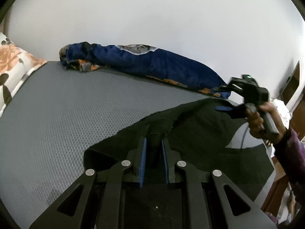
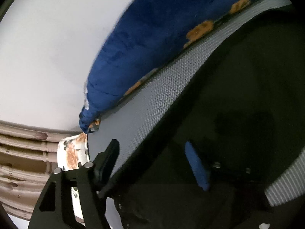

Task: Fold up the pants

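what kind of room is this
Most likely a bedroom: a grey textured mattress against a white wall, a floral pillow at its end, and a rolled blue blanket along the wall.

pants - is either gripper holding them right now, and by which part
The left gripper is shut on a bunched fold at the edge of the black pants. The right gripper is open over them, holding nothing.

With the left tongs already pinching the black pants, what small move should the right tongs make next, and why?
Probably bring the right tongs down and close them on the pants. The left tongs are shut on a bunched fold, while the right ones hang open over the dark cloth on the grey mat, gripping nothing. A second hold seems needed before folding.
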Tool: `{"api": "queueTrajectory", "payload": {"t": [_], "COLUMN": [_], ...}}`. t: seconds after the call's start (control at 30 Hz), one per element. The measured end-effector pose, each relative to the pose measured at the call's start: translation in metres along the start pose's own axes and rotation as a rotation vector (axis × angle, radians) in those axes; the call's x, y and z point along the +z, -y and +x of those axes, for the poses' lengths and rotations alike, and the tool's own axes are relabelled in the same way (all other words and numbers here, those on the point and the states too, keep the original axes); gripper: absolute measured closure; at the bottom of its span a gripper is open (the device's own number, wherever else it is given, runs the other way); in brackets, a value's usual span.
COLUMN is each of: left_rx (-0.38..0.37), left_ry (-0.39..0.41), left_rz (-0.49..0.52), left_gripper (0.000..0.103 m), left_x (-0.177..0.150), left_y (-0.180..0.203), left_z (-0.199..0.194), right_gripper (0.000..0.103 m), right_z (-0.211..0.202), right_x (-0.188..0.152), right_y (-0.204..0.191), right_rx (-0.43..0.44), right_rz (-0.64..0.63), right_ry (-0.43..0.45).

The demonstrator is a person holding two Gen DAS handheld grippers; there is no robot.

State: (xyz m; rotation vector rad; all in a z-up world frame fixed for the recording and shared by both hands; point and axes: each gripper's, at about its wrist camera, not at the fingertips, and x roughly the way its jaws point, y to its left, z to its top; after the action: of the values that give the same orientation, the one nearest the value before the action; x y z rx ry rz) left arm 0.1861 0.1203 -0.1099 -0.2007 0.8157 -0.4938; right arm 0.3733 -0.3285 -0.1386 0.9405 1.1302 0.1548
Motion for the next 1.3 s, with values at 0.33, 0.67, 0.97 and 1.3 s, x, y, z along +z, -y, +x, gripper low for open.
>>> {"api": "queueTrajectory", "payload": {"t": [0.33, 0.67, 0.97, 1.3], "left_rx": [0.006, 0.018, 0.06, 0.198], "left_ry": [-0.024, -0.037, -0.104, -0.122], "left_rz": [-0.022, -0.059, -0.107, -0.132], "left_gripper": [0.086, 0.085, 0.085, 0.085], "left_x": [-0.007, -0.026, -0.084, -0.132], "left_y": [0.003, 0.001, 0.005, -0.001], "left_z": [-0.001, -0.039, -0.075, -0.096], "right_gripper": [0.096, 0.097, 0.098, 0.098], "right_z": [0.039, -0.06, -0.108, -0.099], "right_x": [0.029, -0.083, -0.199, -0.272], "right_y": [0.027, 0.044, 0.092, 0.146], "right_rx": [-0.063, 0.029, 0.044, 0.028], "right_rz": [0.085, 0.035, 0.117, 0.22], "right_ry": [-0.034, 0.113, 0.135, 0.083]}}
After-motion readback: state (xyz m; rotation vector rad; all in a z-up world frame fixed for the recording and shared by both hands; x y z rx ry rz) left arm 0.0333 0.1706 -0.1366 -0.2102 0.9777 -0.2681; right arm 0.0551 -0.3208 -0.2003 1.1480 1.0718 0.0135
